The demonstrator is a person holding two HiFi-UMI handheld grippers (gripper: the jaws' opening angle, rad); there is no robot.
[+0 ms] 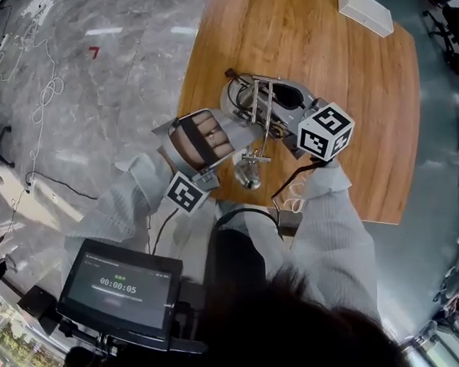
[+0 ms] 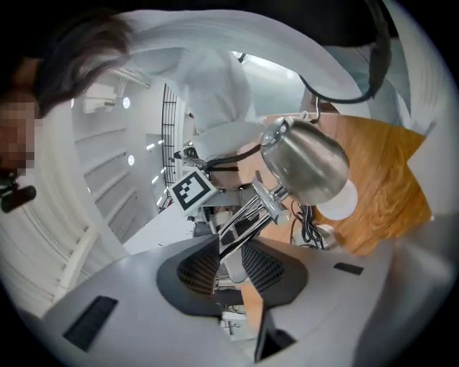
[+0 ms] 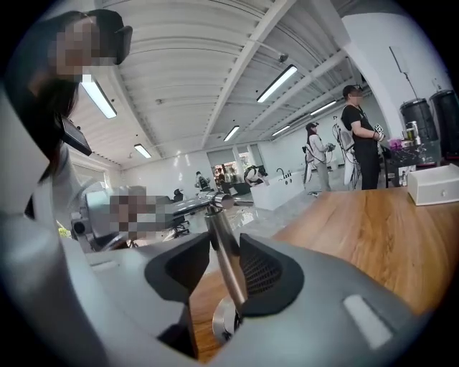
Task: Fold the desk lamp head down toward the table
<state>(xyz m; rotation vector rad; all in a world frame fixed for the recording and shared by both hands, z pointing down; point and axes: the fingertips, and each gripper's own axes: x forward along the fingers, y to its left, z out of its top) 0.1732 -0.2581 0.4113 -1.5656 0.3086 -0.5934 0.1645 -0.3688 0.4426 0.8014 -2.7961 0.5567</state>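
Desk lamp stood near the edge of the wooden table, with its shiny lamp head tipped down at the lamp's 6 o'clock. Left gripper sat at 9 o'clock of it, jaws partly apart, the lamp arm rods running loosely between them. Right gripper, at 3 o'clock, was clamped on the lamp post.

It was bright. Long ceiling lights far above the wooden table shone down. The table top glowed warm. The grey floor left of the table showed white patches of light. The shiny lamp head over the table's edge caught white glare. Every picture bent round near its edges, and both gripper views had black corners
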